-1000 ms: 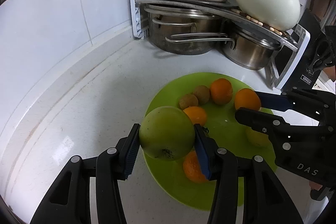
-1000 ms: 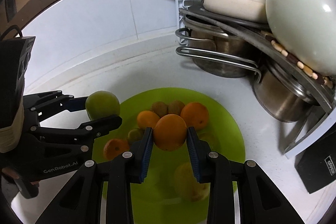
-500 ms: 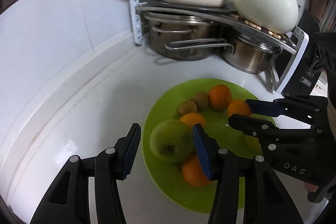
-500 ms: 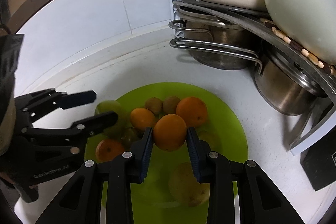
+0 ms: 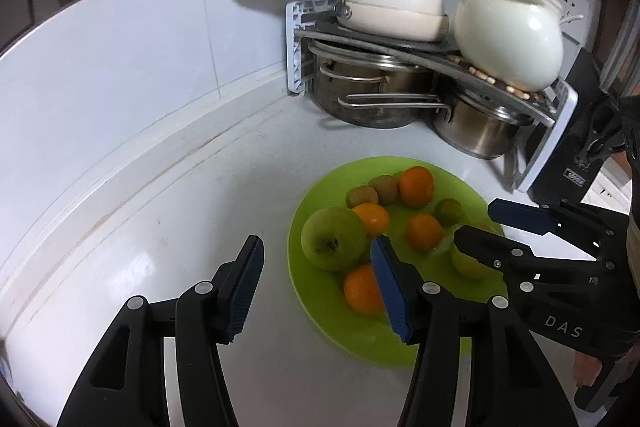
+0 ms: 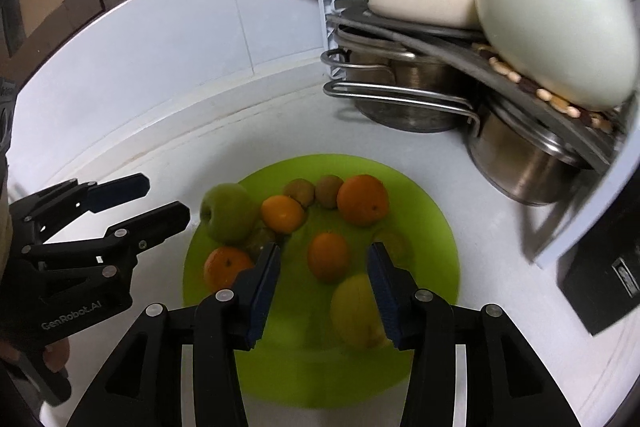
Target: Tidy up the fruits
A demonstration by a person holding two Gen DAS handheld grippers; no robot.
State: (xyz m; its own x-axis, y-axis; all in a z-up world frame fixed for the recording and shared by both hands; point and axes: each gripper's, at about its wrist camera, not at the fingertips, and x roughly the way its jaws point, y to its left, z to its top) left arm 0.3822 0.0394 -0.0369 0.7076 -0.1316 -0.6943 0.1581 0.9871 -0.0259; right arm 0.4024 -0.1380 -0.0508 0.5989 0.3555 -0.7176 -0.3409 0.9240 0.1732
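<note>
- Where the white counter (image 5: pixel 168 211) meets the tiled wall, a wide bare stretch lies to the left of the green plate (image 6: pixel 436 267); on the right a pot rack (image 5: pixel 420 51) with steel pots, two white pans and a white jar stands close to the plate's far rim.
- The plate lies flat on the counter and carries all the fruit in sight.
- The left gripper (image 5: pixel 316 255) has just been opening its jaws; they stand apart with nothing pressed between them, near the plate's left edge.
- The right gripper (image 6: pixel 322 261) has likewise just been opening; its pads are clear of any fruit, above the plate's near half.
- One green apple (image 5: pixel 334 243) sits at the plate's left rim, just beyond the left gripper's fingertips and free of both pads.
- One yellowish fruit (image 6: pixel 356 311), blurred, lies just beside the right gripper's right finger.
- Four oranges: the small orange (image 6: pixel 329 255) lies beyond the right gripper's open jaws, untouched; the others sit at the near left, the middle and the far side.
- Two brown kiwis (image 6: pixel 314 190) touch each other at the far rim.
- One small dull-green fruit (image 5: pixel 448 211) sits among them; its kind I cannot tell.
</note>
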